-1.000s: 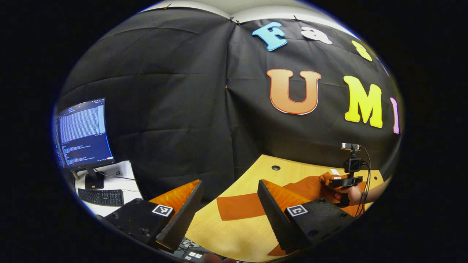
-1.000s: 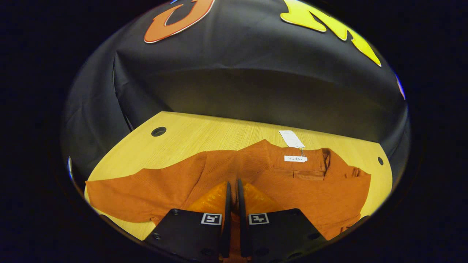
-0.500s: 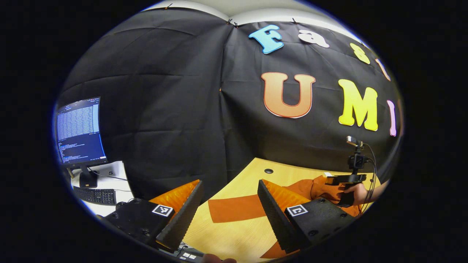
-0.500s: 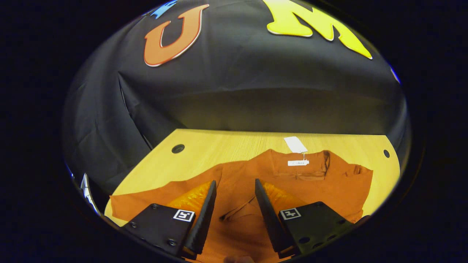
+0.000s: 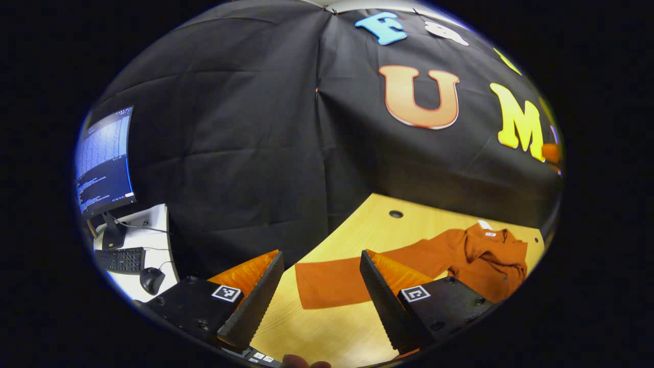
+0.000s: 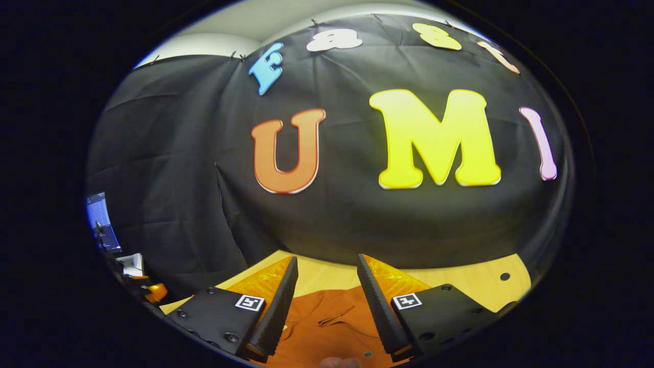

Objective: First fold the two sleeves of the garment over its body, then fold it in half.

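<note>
Left gripper view, as I log it: left gripper (image 5: 319, 289) fingers spread wide and empty over the light wooden table (image 5: 368, 225), rust-orange knit garment (image 5: 480, 258) lying there with one sleeve stretched flat toward me; right gripper (image 6: 323, 296) likewise wide, empty above the cloth.

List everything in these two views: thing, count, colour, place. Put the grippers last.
garment: one, orange, on the table, one sleeve stretched flat toward the left gripper
table: one, light wood, in front of the black cloth wall
monitor: one, lit blue screen, on a white desk at far left
keyboard: one, black, on the white desk
mouse: one, black, beside the keyboard
left gripper: one, open, above the table's near edge by the sleeve end
right gripper: one, open, above the garment
</note>
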Demonstrator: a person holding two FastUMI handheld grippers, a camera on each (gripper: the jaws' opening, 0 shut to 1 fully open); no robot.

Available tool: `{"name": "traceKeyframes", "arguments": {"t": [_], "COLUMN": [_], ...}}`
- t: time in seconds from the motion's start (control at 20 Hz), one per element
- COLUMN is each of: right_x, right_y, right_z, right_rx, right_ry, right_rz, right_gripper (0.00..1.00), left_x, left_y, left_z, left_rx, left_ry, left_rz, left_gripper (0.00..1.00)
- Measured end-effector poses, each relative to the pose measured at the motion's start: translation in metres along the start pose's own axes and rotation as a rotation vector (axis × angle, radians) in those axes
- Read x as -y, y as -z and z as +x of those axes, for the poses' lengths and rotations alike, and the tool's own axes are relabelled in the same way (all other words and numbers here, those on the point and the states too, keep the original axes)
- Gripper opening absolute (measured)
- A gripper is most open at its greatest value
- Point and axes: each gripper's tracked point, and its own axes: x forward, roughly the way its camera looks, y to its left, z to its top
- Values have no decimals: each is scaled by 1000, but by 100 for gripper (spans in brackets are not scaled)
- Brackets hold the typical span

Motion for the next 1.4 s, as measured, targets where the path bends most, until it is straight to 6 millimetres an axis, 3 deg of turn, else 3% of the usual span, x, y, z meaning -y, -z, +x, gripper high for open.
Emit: {"name": "traceKeyframes", "arguments": {"t": [0.1,0.2,0.25,0.3,0.4,0.6,0.65,0.7,0.8,0.85,1.0,1.25,1.4], "right_x": [20,47,80,100,116,104,101,98,98,98,94,104,124], "right_y": [-32,-39,-36,-38,-38,-34,-34,-34,-31,-30,-25,-18,-20], "right_z": [-32,-54,-88,-101,-113,-113,-114,-117,-122,-125,-136,-151,-164], "right_rx": [56,56,33,27,23,12,9,9,0,-3,-8,-2,24], "right_ry": [56,110,165,218,273,249,235,225,218,217,201,207,235], "right_rz": [-35,-83,-102,-103,-97,-69,-79,-89,-110,-117,-134,-117,-72], "right_gripper": [82,82,85,85,85,85,85,85,85,85,83,84,84], "left_x": [-14,-15,-17,-18,-15,-14,-8,-10,-14,-12,7,41,77], "left_y": [42,72,97,107,107,107,106,108,107,108,95,25,-23], "left_z": [30,52,70,84,91,90,93,92,95,97,93,93,91], "left_rx": [-100,-171,-233,-263,-256,-255,-250,-243,-252,-268,-311,-211,-163], "left_ry": [-30,-31,-44,-54,-54,-91,-94,-103,-97,-91,9,132,211], "left_rz": [37,44,16,16,19,-53,-66,-86,-95,-99,-189,-161,-114], "left_gripper": [98,98,98,98,98,95,85,69,20,13,3,3,3]}}
